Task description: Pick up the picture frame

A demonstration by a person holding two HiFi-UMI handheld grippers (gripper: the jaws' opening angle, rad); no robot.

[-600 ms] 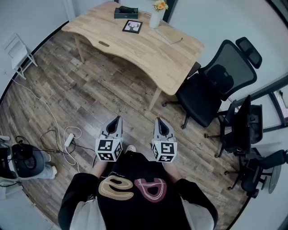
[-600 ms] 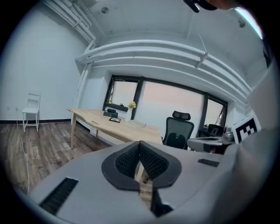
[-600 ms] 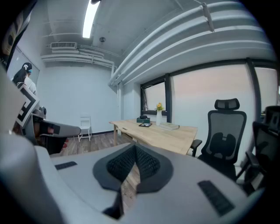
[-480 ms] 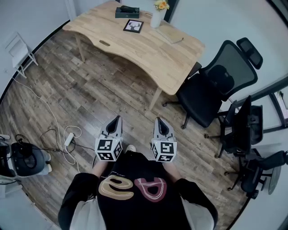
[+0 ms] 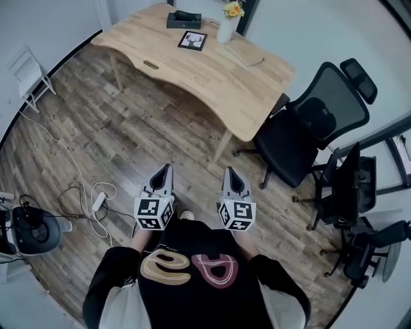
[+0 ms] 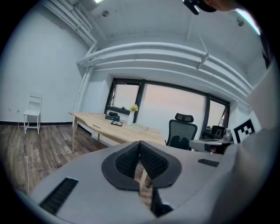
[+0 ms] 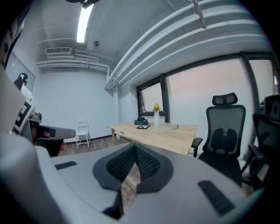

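The picture frame (image 5: pixel 192 40), black with a white picture, lies flat on the far part of the wooden desk (image 5: pixel 205 71). It shows small in the left gripper view as the picture frame (image 6: pixel 116 123) and in the right gripper view as the picture frame (image 7: pixel 143 127). My left gripper (image 5: pixel 167 169) and right gripper (image 5: pixel 230 173) hang side by side over the wooden floor, close to my body and well short of the desk. Both are shut with nothing between the pads, and both point toward the desk.
A vase of flowers (image 5: pixel 227 24), a dark box (image 5: pixel 183 19) and a flat book (image 5: pixel 244 54) share the desk. Black office chairs (image 5: pixel 308 132) stand to the right. Cables and a power strip (image 5: pixel 99 201) lie on the floor at left; a white chair (image 5: pixel 29 74) stands by the wall.
The view has shifted slightly toward the desk; the desk and chairs sit a little further right in the head view. Both grippers stay shut and side by side.
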